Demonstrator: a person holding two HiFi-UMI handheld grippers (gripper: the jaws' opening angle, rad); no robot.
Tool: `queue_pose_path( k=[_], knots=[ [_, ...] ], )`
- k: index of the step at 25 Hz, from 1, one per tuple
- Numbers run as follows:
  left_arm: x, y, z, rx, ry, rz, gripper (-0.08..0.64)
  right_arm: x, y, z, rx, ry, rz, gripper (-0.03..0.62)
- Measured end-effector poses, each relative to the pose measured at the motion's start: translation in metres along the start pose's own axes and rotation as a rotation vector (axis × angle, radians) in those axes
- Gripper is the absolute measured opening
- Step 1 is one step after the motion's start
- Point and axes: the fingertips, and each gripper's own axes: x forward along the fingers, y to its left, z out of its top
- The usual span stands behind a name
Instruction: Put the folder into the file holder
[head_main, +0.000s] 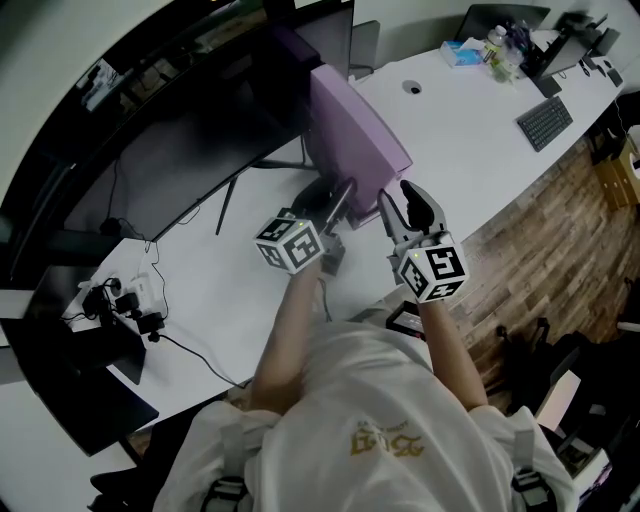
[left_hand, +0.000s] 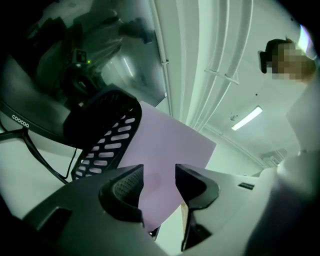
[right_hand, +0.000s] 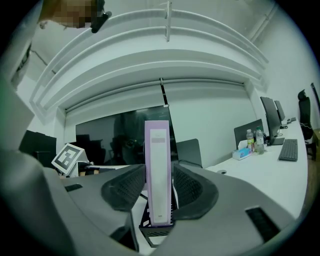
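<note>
Folder (head_main: 355, 130), purple and thick, stands in the black holder (head_main: 318, 195) on the white desk (head_main: 470, 110), just right of the big dark monitor (head_main: 200, 150). In the head view it leans a little to the far side and its narrow spine faces the person.

Both tools point level at it from the near side. The right gripper (head_main: 400, 195) is at the near right end of the folder. In the right gripper view (right_hand: 159, 170) the spine (right_hand: 158, 170) stands upright exactly between the jaws, the pads lie against its two sides, and its foot sits in the holder (right_hand: 156, 231) below. So this tool holds the folder at a middle width.

The left gripper (head_main: 343, 200) is near the holder's near left side. In its own view (left_hand: 159, 172) the jaws stand half apart and grip nothing. The folder's flat side (left_hand: 165, 150) is broader than the gap and lies beyond it, with the slotted holder wall (left_hand: 102, 137) at left.
</note>
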Motion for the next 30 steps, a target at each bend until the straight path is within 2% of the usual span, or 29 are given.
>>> queue_pose_path(
  k=[5, 8, 18, 23, 30],
  knots=[
    [-0.007, -0.013, 0.000, 0.095, 0.024, 0.022, 0.187, -0.014, -0.004, 0.002, 0.054, -0.009, -0.027, 0.144],
    [-0.013, -0.017, -0.001, 0.149, 0.036, 0.047, 0.160, -0.022, -0.006, 0.003, 0.085, -0.016, -0.033, 0.082],
    [-0.033, -0.031, 0.002, 0.262, 0.028, 0.103, 0.067, -0.047, -0.005, 0.004, 0.098, -0.033, -0.091, 0.011],
    [-0.039, -0.031, 0.007, 0.287, 0.013, 0.131, 0.015, -0.051, -0.006, 0.003, 0.085, -0.032, -0.113, 0.011],
    [-0.038, -0.031, 0.005, 0.291, 0.020, 0.133, 0.015, -0.051, -0.004, 0.001, 0.081, -0.018, -0.108, 0.011]
  ],
)
